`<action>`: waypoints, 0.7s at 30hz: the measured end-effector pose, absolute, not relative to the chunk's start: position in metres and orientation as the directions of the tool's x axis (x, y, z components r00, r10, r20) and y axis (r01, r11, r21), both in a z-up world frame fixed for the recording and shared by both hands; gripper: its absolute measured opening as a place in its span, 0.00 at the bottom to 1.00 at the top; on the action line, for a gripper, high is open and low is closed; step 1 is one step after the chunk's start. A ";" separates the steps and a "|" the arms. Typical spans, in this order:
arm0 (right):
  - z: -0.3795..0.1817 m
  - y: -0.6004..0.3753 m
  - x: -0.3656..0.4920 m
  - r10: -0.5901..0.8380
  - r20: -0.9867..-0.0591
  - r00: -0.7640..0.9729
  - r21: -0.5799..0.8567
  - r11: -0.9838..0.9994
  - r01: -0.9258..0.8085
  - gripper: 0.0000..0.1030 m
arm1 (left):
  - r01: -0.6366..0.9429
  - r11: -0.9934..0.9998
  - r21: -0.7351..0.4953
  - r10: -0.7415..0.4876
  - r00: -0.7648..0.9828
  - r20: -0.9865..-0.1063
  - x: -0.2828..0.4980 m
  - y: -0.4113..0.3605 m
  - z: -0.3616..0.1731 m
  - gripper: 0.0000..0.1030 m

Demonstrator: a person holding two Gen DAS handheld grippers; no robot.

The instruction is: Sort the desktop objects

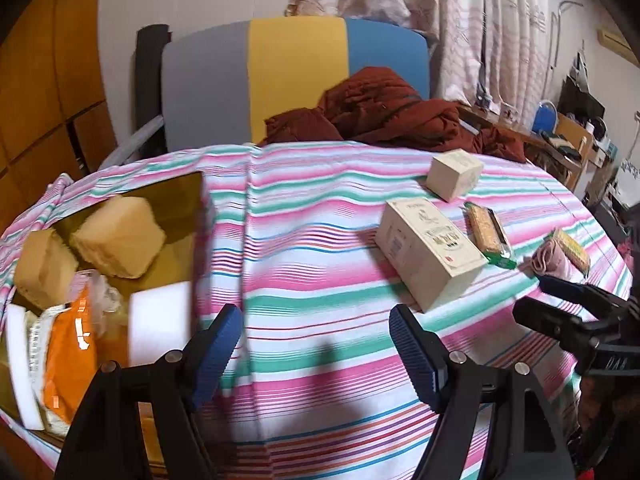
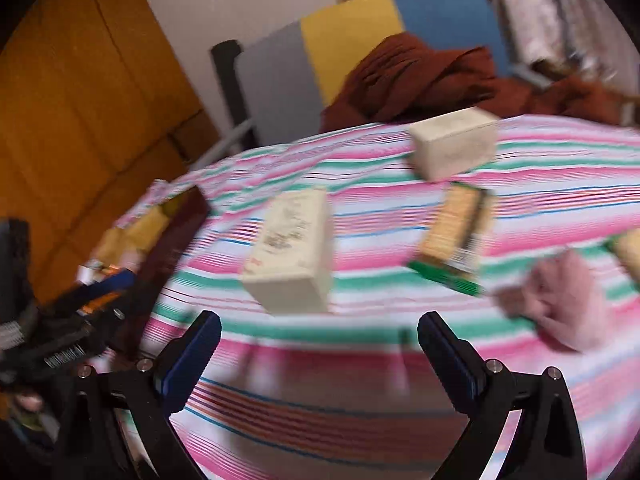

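Note:
A long cream box (image 1: 430,252) (image 2: 294,250) lies on the striped tablecloth (image 1: 304,248), with a smaller cream box (image 1: 454,174) (image 2: 454,142) behind it. A green-edged biscuit pack (image 1: 490,234) (image 2: 454,236) lies to their right, then a pink cloth (image 1: 550,260) (image 2: 560,300) and a second biscuit pack (image 1: 574,246) (image 2: 628,252). My left gripper (image 1: 316,344) is open and empty over the cloth. My right gripper (image 2: 320,354) is open and empty in front of the long box; it also shows at the right of the left wrist view (image 1: 576,304).
An open cardboard box (image 1: 176,196) at the table's left holds yellow sponges (image 1: 118,236), white foam (image 1: 158,324) and an orange packet (image 1: 70,356). A chair (image 1: 292,76) with a dark red garment (image 1: 384,112) stands behind the table. Cluttered shelves stand at the far right.

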State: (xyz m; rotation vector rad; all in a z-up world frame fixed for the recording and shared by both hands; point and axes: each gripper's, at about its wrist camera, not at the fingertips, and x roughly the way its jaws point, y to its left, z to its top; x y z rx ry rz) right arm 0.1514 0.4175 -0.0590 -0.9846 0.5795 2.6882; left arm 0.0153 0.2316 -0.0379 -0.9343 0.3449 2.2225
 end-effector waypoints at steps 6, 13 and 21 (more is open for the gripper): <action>-0.066 0.425 0.170 0.312 -0.669 -0.674 0.107 -0.858 -0.503 0.97 | -0.712 -0.702 0.000 0.474 -0.467 -0.746 0.017 0.259 -0.057 0.76; -0.076 0.441 0.167 0.375 -0.681 -0.629 0.078 -0.817 -0.572 0.97 | -0.706 -0.708 -0.009 0.427 -0.419 -0.801 0.008 0.273 -0.082 0.76; -0.087 0.456 0.165 0.361 -0.726 -0.585 0.114 -0.776 -0.620 0.97 | -0.686 -0.728 0.003 0.412 -0.441 -0.797 0.006 0.278 -0.086 0.82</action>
